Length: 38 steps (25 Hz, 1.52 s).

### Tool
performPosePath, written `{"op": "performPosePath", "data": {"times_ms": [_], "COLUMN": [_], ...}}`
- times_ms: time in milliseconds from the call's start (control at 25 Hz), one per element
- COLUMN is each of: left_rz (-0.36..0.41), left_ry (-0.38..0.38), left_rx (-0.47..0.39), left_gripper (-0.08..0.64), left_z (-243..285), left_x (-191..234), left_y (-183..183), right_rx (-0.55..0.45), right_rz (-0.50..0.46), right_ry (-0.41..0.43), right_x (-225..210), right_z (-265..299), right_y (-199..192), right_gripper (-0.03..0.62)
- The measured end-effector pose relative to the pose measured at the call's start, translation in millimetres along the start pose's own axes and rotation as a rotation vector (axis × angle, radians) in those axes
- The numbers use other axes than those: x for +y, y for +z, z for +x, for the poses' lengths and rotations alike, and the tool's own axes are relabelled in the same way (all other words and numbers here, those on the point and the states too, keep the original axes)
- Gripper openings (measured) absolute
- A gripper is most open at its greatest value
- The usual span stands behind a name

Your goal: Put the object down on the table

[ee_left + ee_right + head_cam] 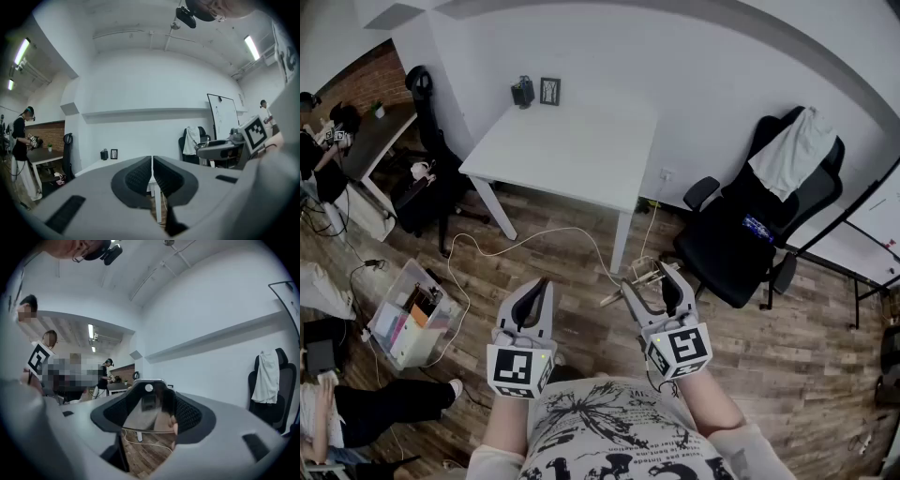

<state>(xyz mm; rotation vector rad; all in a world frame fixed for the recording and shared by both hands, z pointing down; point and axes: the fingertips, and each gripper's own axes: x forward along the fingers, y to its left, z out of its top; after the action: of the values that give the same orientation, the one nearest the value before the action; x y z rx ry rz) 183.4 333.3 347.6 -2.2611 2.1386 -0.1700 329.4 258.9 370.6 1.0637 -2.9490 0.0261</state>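
Note:
My right gripper (649, 280) is held low over the wooden floor, short of the white table (572, 141). Its jaws stand wide and are shut on the object (642, 277), a flat piece with light wooden parts. In the right gripper view the object (148, 414) fills the gap between the pads of that gripper (152, 404); it has a shiny rounded top edge and a small round spot. My left gripper (538, 285) hangs beside it, shut with nothing in it. Its pads meet in the left gripper view (152, 161). The table (96, 164) lies ahead.
A small black item (522, 91) and a picture frame (550, 90) stand at the table's far edge. A black office chair (750, 234) is on the right. A storage box (408, 314), cables (534, 234) and seated people are on the left.

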Motion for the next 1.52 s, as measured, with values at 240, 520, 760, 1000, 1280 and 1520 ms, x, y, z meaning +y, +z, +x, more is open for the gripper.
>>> {"op": "performPosePath", "data": {"times_ms": [240, 520, 760, 1000, 1280, 1520], "left_rz": [0.001, 0.0, -0.018, -0.029, -0.047, -0.048], "left_ry": [-0.001, -0.02, -0.043, -0.062, -0.11, -0.168], "left_rx": [0.001, 0.008, 0.055, 0.081, 0.08, 0.077], "left_gripper": [0.012, 0.012, 0.012, 0.012, 0.012, 0.012], "left_z": [0.2, 10.3, 26.7, 64.6, 138.3, 212.0], "left_x": [0.6, -2.6, 3.6, 41.6, 122.1, 210.3], "left_y": [-2.6, -6.8, -27.8, -44.2, -46.5, -42.9], "right_rx": [0.005, 0.011, 0.056, 0.099, 0.122, 0.14], "right_rz": [0.008, 0.053, 0.07, 0.083, 0.088, 0.101], "right_ry": [-0.001, -0.028, -0.035, -0.043, -0.117, -0.2], "right_x": [0.2, -10.8, -17.0, -19.4, -33.1, -41.3], "right_z": [0.8, 2.5, 20.8, 74.6, 172.2, 271.5], "right_y": [-1.5, -5.8, -23.7, -38.9, -41.3, -36.1], "right_gripper": [0.281, 0.281, 0.281, 0.281, 0.281, 0.281]}}
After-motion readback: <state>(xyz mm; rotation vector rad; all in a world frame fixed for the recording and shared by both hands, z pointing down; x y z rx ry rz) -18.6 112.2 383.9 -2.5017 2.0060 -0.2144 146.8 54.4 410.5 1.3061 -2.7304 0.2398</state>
